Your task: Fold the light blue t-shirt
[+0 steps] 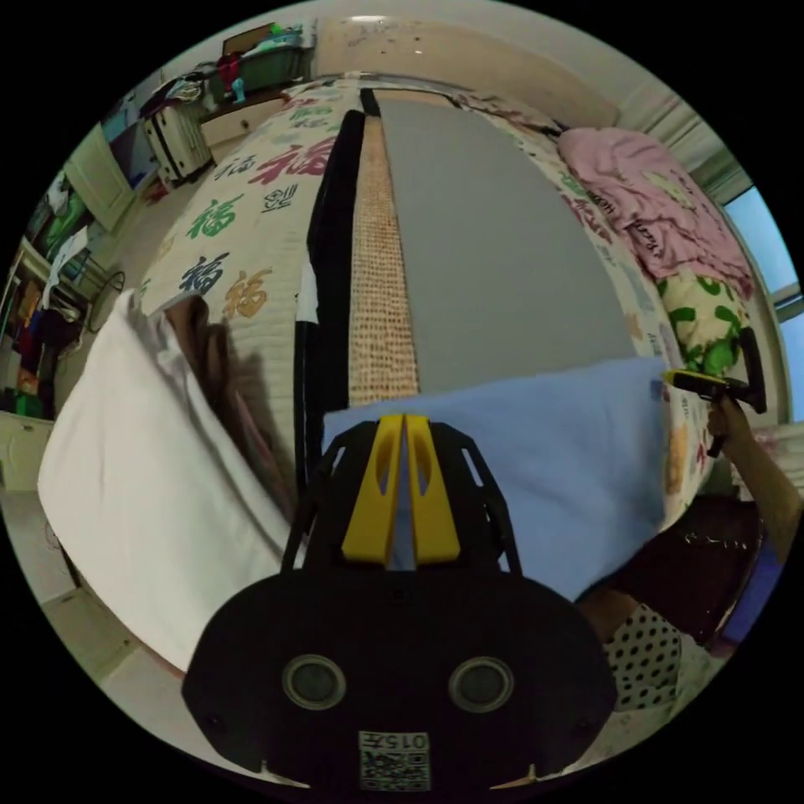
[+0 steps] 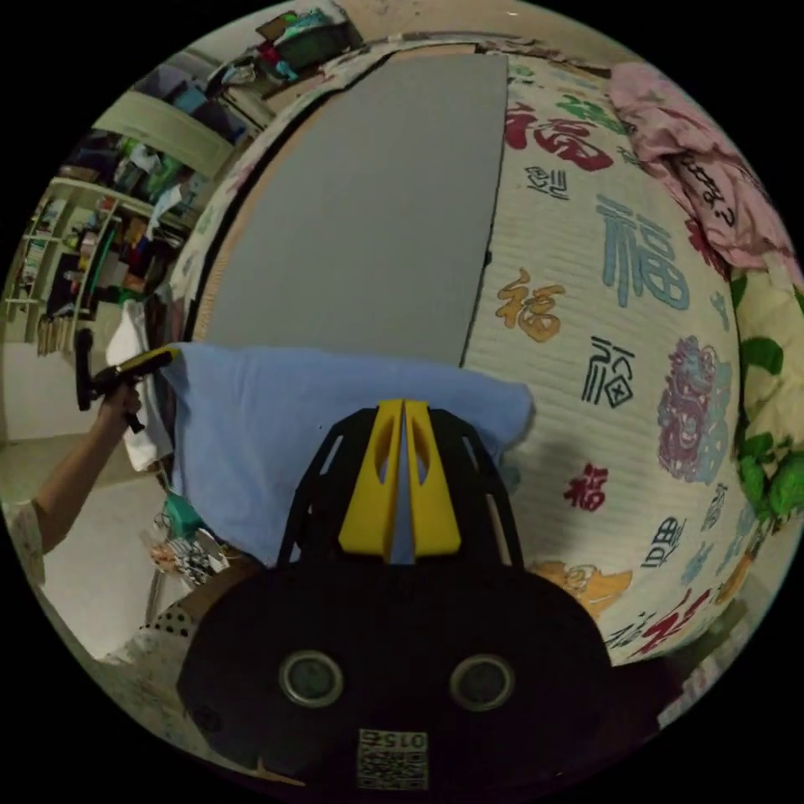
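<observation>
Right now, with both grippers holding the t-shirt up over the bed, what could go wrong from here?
1. Each gripper, left and right, pinches only a thin edge of the t-shirt; a tug could pull it free.
2. Much of the shirt hangs off the bed's near edge, so it may land short of the grey mat.
3. The white cloth beside the left gripper could snag as the shirt swings.

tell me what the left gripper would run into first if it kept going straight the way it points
Probably the grey mat on the bed, beyond the light blue t-shirt clamped by the left gripper; depth is unclear.
</observation>
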`<state>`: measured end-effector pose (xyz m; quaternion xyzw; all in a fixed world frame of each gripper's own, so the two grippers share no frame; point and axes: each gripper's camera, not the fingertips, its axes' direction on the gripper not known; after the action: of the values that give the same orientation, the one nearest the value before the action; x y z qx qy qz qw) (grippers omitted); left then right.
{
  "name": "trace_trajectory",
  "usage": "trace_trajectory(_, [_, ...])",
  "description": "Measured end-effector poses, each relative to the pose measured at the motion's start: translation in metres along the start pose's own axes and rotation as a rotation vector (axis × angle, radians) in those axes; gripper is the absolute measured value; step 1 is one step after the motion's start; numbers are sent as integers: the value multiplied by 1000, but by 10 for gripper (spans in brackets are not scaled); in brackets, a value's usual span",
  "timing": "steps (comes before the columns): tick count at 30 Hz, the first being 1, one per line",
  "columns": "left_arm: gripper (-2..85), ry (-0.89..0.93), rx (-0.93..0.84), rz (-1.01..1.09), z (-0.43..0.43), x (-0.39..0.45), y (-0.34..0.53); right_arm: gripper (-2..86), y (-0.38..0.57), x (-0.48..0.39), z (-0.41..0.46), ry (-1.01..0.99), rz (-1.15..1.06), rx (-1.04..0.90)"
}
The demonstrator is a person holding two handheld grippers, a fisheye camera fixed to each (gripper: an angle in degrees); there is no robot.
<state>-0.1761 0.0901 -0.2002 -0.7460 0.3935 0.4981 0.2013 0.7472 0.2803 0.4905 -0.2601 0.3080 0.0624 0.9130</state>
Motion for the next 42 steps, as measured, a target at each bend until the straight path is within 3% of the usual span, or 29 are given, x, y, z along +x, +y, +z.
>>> trace_trajectory(2, [-9, -14, -28, 14, 4, 5, -12, -4, -12, -5, 8, 168, -29, -47])
trace_trajectory(10, [-9, -216, -106, 184, 1, 64, -47, -5, -11, -26, -11, 464, -266, -72])
trace_trajectory(18, [7, -211, -75, 148, -73, 108, -66, 56, 13, 29, -97, 191, -95, -95])
trace_trajectory(22, [26, -253, 44, 196, -136, 161, -66, 85, 104, 80, -160, 8, 90, 9])
trace_trajectory(26, [68, -114, 128, 376, -166, 268, -91, 110, 201, 130, -178, -102, 321, -43])
trace_trajectory(29, [81, 39, 136, 480, -150, 363, -132, 117, 240, 152, -181, -225, 415, -70])
trace_trajectory(33, [97, 242, 77, 616, -105, 499, -210, 113, 260, 165, -182, -246, 414, -117])
trace_trajectory(39, [107, 176, -134, 818, -26, 646, -283, 55, 285, 185, -211, -281, 406, -110])
trace_trajectory(42, [84, 117, -243, 822, 7, 669, -294, 21, 303, 195, -219, -425, 384, -124])
